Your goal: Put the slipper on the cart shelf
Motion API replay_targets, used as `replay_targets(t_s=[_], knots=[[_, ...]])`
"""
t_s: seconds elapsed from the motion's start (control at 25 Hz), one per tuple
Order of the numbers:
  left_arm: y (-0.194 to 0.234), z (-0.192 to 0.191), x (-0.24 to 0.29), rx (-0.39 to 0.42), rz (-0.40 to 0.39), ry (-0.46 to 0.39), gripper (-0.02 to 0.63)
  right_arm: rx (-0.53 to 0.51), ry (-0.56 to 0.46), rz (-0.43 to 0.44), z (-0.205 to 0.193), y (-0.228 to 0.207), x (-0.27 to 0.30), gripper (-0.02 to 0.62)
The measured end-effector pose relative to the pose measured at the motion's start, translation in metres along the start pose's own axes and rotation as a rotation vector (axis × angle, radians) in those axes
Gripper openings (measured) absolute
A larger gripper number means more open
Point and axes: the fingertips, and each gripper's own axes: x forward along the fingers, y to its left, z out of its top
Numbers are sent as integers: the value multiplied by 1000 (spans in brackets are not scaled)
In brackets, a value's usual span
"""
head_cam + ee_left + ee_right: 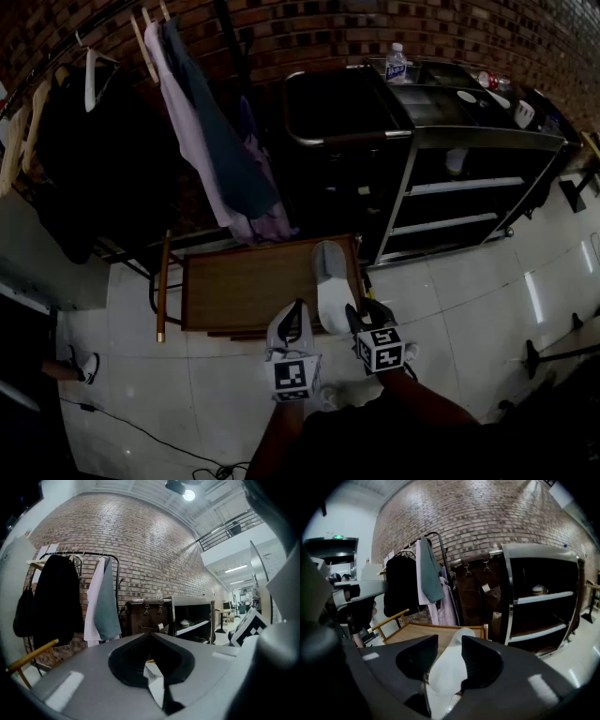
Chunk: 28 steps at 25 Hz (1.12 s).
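Between the jaws of the right gripper (450,639) a white, soft-looking foam slipper (447,667) is clamped. The pads are pressed on either side of it, and its rounded end sticks out ahead. The left gripper (150,636) is seen alongside with its jaws closed together on nothing.

So the slipper is held up in the air, well short of the dark steel-framed cart with open shelves (539,597) and left of it in the head view. No shelf has been reached yet. A low brown wooden table (253,286) looks to be under the slipper, just left of the cart. A rack of hanging clothes (197,141) is set further left of the cart again.

What could go wrong, fwiw:
- Only one end seems to be gripped, so the long free end could be levered out if it's knocked on the cart's upright post or a shelf edge on the way in.
- Soft material like that could also be squeezed out of the pads if the grip gets eased too early.

Hard to make out:
- How deep the slipper is seated can't be told, since its near end is covered by the jaws.
- The head view is very dark, so the cart's lower shelves are barely readable.
- A small pale thing (539,590) on the upper shelf can't be identified.
- The cart's far right side is cut off in the right gripper view.
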Motion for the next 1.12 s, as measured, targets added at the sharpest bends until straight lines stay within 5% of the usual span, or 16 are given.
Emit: replay_targets(t_s=[0.68, 1.12], knots=[[14, -48, -17, -20, 45, 69, 15, 376, 297, -15, -118, -19, 37, 192], [24, -53, -25, -53, 78, 79, 15, 725, 287, 22, -133, -27, 70, 202]])
